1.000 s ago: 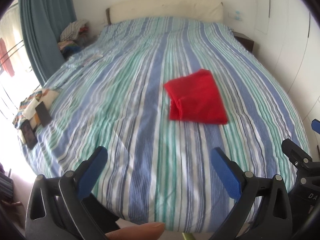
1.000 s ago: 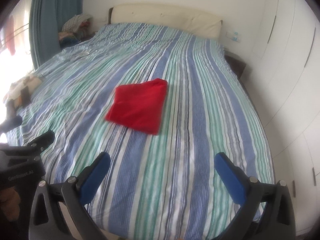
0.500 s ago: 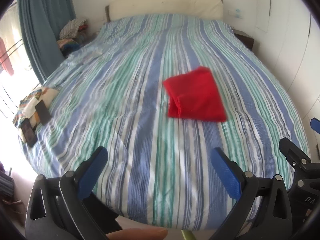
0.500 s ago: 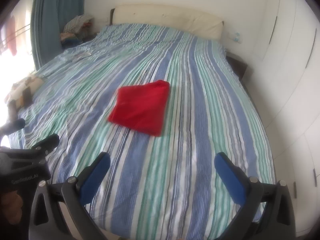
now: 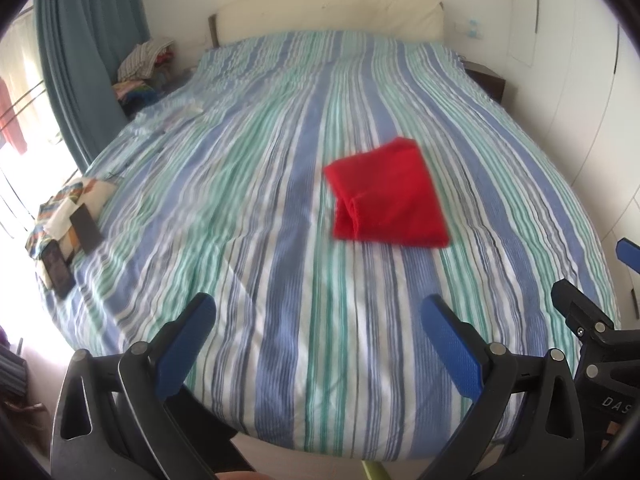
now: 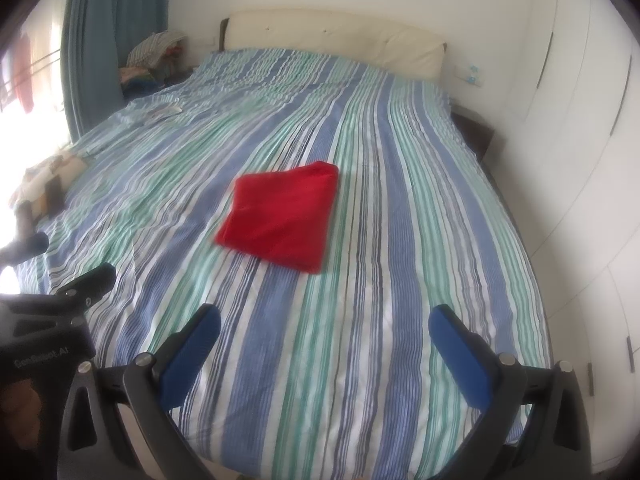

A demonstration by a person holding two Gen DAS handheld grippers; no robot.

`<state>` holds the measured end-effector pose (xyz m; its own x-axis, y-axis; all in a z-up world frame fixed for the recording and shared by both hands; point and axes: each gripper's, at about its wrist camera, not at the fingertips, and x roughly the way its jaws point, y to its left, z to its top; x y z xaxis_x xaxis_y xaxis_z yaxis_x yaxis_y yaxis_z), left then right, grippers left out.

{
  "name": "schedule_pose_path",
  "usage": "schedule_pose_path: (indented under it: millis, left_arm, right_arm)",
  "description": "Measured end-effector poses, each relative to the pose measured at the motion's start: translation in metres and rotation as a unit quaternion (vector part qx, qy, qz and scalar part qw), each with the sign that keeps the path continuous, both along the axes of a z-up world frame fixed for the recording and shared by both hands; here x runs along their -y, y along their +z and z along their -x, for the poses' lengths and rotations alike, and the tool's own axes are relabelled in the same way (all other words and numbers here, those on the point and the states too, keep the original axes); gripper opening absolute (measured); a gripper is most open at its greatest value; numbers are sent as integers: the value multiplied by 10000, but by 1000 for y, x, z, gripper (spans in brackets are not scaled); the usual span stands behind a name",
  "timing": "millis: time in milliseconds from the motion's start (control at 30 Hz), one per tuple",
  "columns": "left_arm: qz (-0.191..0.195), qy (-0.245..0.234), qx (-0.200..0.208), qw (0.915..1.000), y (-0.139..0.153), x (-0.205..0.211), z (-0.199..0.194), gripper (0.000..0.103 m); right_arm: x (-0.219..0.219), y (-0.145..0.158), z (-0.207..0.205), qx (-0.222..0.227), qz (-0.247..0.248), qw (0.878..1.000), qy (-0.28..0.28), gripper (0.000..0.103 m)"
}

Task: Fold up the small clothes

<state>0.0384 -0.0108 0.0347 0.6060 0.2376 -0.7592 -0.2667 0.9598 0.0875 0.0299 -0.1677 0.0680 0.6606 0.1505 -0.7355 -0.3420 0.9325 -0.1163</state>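
Note:
A red garment point(image 5: 388, 196) lies folded into a compact rectangle on the striped bedspread point(image 5: 260, 208), right of the bed's middle. In the right wrist view the same red garment point(image 6: 282, 216) sits left of centre. My left gripper point(image 5: 318, 308) hangs open over the foot of the bed, well short of the garment, with nothing between its blue pads. My right gripper point(image 6: 326, 320) is open too, empty, and also back at the foot end. Each gripper's black body shows at the edge of the other's view.
A patterned cloth with dark flat items point(image 5: 68, 220) lies at the bed's left edge. A pile of clothes point(image 5: 144, 64) sits by the blue curtain point(image 5: 88, 60). White wardrobe doors point(image 6: 580, 120) run along the right. A cream headboard point(image 5: 328, 12) and dark nightstand point(image 5: 486, 80) stand beyond.
Both grippers have drawn back and risen from the bed, so the red garment looks smaller and farther off. The garment itself has not moved. Both stay open.

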Motion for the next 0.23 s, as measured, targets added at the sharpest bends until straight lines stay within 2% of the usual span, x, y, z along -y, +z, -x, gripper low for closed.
schedule_pose_path:
  millis: [233]
  left_arm:
    - [-107,-7,112,9999,4,5,2,103]
  right_arm:
    - [0,2,0,-4,8,10000,-20,102]
